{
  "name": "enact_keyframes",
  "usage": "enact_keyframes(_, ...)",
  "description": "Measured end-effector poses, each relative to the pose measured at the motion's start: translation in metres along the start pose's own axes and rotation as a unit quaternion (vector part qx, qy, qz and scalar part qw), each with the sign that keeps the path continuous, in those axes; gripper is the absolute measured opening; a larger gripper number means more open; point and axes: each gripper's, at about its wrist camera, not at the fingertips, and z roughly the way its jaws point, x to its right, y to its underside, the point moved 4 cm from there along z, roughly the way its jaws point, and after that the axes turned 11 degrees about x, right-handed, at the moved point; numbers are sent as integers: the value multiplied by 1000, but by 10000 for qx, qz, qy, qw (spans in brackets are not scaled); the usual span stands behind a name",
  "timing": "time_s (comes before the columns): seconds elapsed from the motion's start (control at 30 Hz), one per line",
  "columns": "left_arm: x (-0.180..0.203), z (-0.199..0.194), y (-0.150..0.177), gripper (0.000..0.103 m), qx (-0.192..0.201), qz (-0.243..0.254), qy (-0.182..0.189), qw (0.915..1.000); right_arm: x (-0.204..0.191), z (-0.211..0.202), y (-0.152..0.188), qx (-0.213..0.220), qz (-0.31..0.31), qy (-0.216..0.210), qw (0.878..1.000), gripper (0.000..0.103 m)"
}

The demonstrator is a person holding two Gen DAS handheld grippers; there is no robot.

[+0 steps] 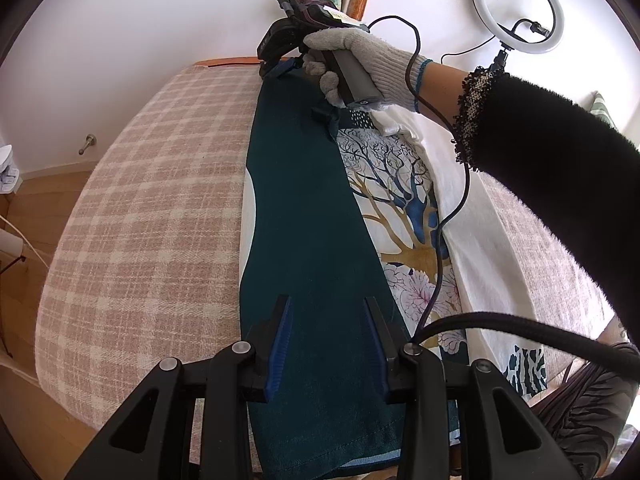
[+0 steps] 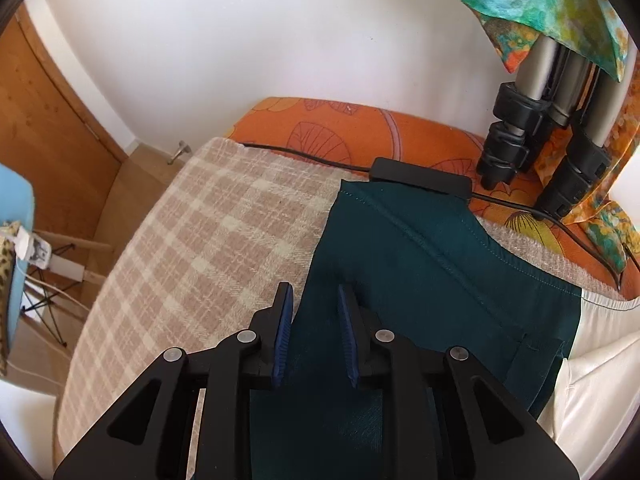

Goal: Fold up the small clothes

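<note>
Hovering over the dark teal cloth garment point(image 1: 304, 216), your left tool point(image 1: 328, 344) and right tool point(image 2: 314, 330) gape wide, gripping nothing.

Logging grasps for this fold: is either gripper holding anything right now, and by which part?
Nothing is held. The left gripper and the right gripper both have open jaws over the dark teal garment, with no cloth pinched.

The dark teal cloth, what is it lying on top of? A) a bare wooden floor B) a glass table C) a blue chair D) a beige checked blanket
D: the dark teal cloth lies flat along the beige checked blanket, whose plaid shows beside it in both wrist views, with the open left gripper over it.
</note>
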Motion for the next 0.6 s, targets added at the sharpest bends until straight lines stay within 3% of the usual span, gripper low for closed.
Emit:
enact_keyframes(0.2,0,-12,-2,35,205,177,-136,9995,4,-61,-6,260,66,-197,9994,26)
enact_keyframes(0.27,0,-15,-4,35,275,212,-154,9993,3,-92,-4,351,55,-304,9989,37)
enact_keyframes(0.37,-3,-20,-4,35,309,179,-113,9993,3,-147,1,559,-72,-304,9979,40)
enact_keyframes(0.5,-9,-27,-4,35,359,72,-69,9993,8,-221,24,800,17,-225,9965,40)
enact_keyframes(0.6,-11,-34,-3,36,409,99,-32,9991,19,-273,63,883,156,-49,9960,40)
